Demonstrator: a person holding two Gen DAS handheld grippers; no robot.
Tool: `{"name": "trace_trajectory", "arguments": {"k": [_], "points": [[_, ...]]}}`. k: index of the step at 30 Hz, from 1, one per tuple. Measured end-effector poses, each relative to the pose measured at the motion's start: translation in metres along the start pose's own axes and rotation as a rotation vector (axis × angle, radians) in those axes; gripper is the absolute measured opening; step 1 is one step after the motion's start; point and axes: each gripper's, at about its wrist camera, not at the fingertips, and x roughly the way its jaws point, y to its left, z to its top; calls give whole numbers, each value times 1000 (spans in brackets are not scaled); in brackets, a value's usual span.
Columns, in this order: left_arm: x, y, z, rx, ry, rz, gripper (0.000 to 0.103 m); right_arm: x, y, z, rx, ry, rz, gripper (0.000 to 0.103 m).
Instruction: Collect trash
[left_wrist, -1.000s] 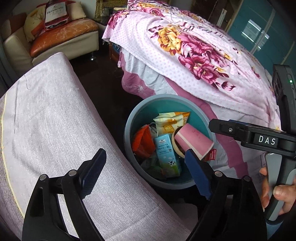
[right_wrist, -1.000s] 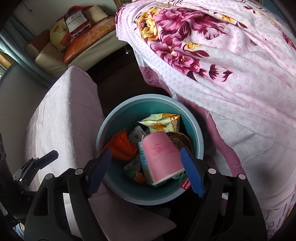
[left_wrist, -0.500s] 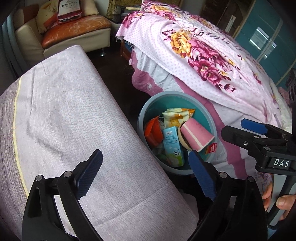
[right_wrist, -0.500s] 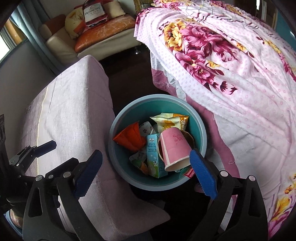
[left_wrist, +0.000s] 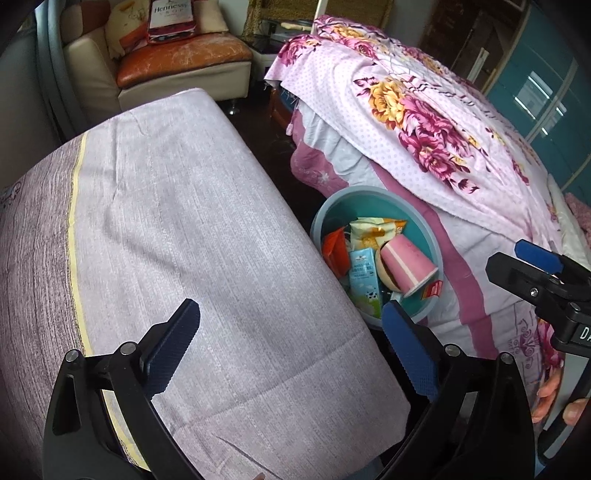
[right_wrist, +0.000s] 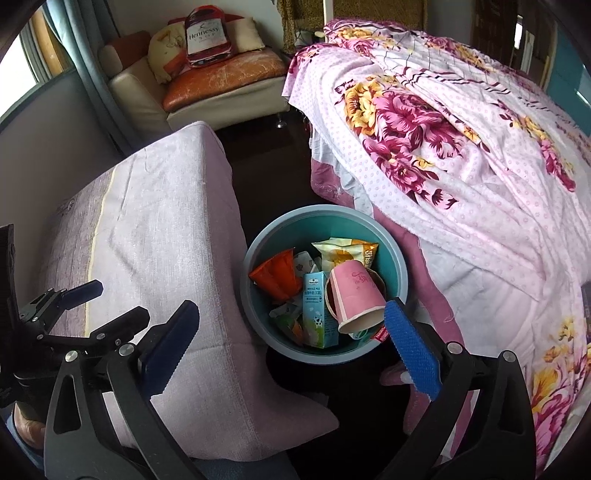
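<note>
A teal bin (left_wrist: 421, 236) (right_wrist: 325, 210) stands on the dark floor between a covered bench and a bed. Inside lie a pink paper cup (left_wrist: 404, 264) (right_wrist: 356, 295) on its side, a blue milk carton (left_wrist: 365, 280) (right_wrist: 317, 314), an orange wrapper (left_wrist: 334, 251) (right_wrist: 277, 275) and a yellow snack bag (left_wrist: 373, 229) (right_wrist: 343, 253). My left gripper (left_wrist: 291, 310) hangs over the bench edge, its jaws opening with nothing between them. Above and short of the bin, my right gripper (right_wrist: 291, 306) also has its jaws opening and holds nothing.
The lilac-covered bench (left_wrist: 184, 240) (right_wrist: 166, 221) fills the left side. A bed with a pink floral cover (left_wrist: 424, 110) (right_wrist: 443, 129) crowds the bin from the right. A sofa with an orange cushion (left_wrist: 177, 62) stands at the back. A person's fingers (left_wrist: 550, 398) show at the right edge.
Both grippers have drawn back and upward from the bin, which now looks smaller. Their jaws have spread wider. The pink cup has tipped onto its side on the trash.
</note>
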Motion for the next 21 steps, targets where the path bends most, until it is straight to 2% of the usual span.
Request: {"name": "trace_trajectory", "arguments": {"k": [8, 21], "points": [[-18, 13, -15, -27, -26, 24, 99, -12, 16, -10, -19, -8, 20, 96], [-35, 23, -22, -44, -62, 64, 99, -18, 32, -16, -42, -11, 47, 96]]}}
